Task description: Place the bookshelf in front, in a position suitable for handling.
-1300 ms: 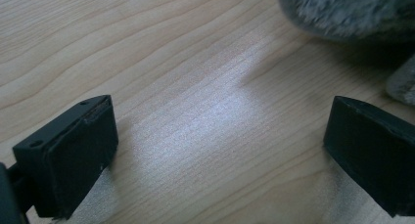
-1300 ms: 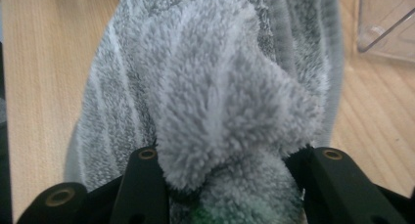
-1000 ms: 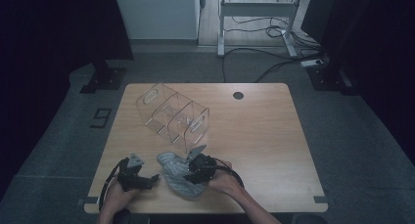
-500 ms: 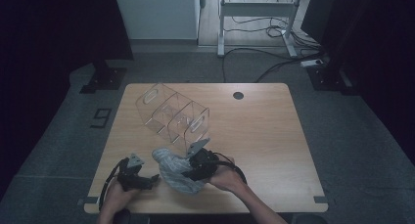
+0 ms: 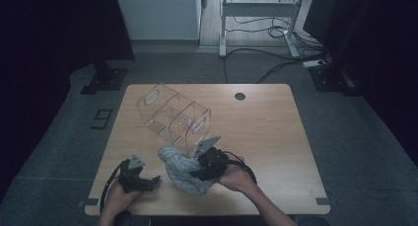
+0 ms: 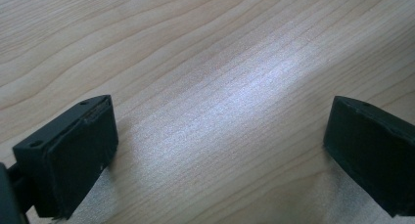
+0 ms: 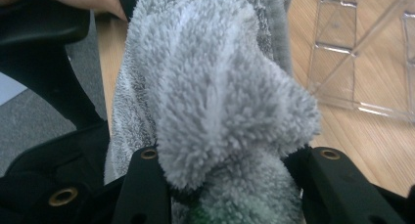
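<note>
Fluffy grey cloth (image 7: 220,101), bunched between the right tool's (image 5: 204,168) half-closed jaws, could snag the clear organizer (image 5: 173,117); left tool (image 5: 143,179) gapes empty.

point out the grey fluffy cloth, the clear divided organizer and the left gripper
grey fluffy cloth (image 7: 220,97), right gripper view, middle of its bunched pile
clear divided organizer (image 5: 173,116), high view, its middle compartment wall
left gripper (image 5: 155,179), high view, between its fingertips

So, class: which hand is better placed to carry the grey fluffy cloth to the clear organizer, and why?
The right. Its tool is clamped on the grey fluffy cloth, beside the clear organizer. The left tool is open over bare table.
</note>
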### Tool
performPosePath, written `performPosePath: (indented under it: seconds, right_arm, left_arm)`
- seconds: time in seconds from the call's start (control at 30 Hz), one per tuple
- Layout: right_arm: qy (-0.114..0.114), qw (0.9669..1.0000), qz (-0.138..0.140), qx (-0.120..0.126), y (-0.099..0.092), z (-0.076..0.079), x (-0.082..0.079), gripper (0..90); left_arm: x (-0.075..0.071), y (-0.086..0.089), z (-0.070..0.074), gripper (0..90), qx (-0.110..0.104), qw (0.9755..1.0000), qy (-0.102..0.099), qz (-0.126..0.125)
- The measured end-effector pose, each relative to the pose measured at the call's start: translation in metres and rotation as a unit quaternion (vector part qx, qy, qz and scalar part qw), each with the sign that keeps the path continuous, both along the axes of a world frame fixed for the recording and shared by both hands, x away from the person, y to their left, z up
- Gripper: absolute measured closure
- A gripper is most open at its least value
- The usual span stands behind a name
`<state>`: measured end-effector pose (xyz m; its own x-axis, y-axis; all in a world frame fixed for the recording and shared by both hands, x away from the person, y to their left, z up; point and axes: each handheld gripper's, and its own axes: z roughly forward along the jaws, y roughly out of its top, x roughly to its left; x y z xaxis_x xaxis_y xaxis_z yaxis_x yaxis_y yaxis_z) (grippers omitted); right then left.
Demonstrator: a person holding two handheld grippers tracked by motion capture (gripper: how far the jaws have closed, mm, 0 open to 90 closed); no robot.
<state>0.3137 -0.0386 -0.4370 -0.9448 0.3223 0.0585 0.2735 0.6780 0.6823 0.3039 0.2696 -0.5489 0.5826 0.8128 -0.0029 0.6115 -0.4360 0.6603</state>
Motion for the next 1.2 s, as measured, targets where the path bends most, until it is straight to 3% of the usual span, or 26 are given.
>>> performPosePath:
  seconds: [0.53, 0.87, 1.13, 1.2]
  right_arm:
    - [-0.003, 0.9990, -0.043, 0.006, -0.044, 0.008, 0.006, 59.1]
    - [-0.010, 0.9956, -0.093, 0.005, -0.081, 0.016, 0.012, 59.1]
    - [-0.018, 0.9910, -0.132, 0.004, -0.109, 0.020, 0.020, 59.1]
    - [-0.019, 0.9885, -0.150, 0.003, -0.121, 0.020, 0.024, 59.0]
  left_arm:
    - [0.000, 0.000, 0.000, 0.0, 0.000, 1.0000, 0.000, 0.001]
    - [0.000, 0.000, 0.000, 0.0, 0.000, 1.0000, -0.001, 0.001]
    - [0.000, 0.000, 0.000, 0.0, 0.000, 1.0000, 0.000, 0.000]
    - [0.000, 0.000, 0.000, 0.0, 0.000, 1.0000, 0.000, 0.000]
